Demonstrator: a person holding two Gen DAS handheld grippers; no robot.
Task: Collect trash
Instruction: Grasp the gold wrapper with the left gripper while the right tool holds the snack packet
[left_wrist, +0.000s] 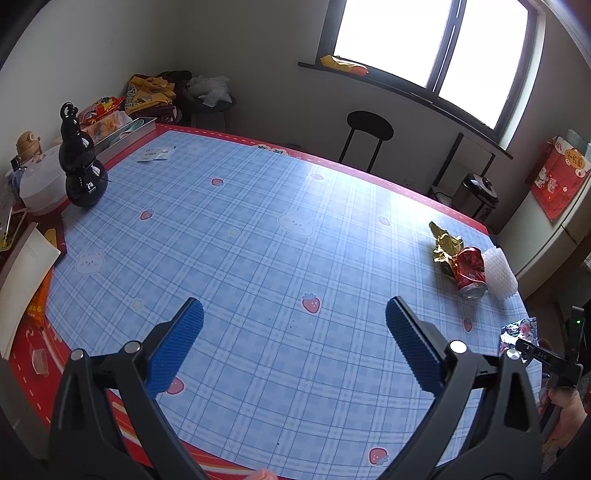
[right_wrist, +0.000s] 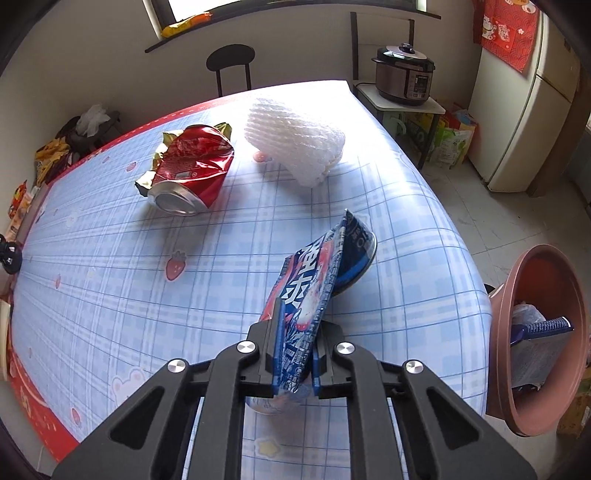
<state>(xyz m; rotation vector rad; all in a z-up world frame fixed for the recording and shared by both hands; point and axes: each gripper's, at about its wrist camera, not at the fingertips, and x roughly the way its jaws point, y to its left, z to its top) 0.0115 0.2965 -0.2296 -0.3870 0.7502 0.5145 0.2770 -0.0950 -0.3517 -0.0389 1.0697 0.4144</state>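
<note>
My right gripper (right_wrist: 295, 347) is shut on a blue and red snack wrapper (right_wrist: 314, 280) and holds it above the table near its right edge. A crushed red can (right_wrist: 192, 173) lies on a gold wrapper (right_wrist: 157, 162), with a white foam net (right_wrist: 295, 144) to its right. The same can (left_wrist: 469, 271), gold wrapper (left_wrist: 445, 245) and foam net (left_wrist: 500, 273) show at the far right in the left wrist view. My left gripper (left_wrist: 295, 332) is open and empty over the middle of the table. A brown bin (right_wrist: 535, 369) with trash inside stands right of the table.
A black gourd-shaped bottle (left_wrist: 81, 166), a white pot (left_wrist: 40, 184) and a tray (left_wrist: 125, 136) stand at the table's left. A black stool (left_wrist: 369, 136) is behind the table. A pressure cooker (right_wrist: 404, 74) on a small stand and a fridge (right_wrist: 524, 96) are to the right.
</note>
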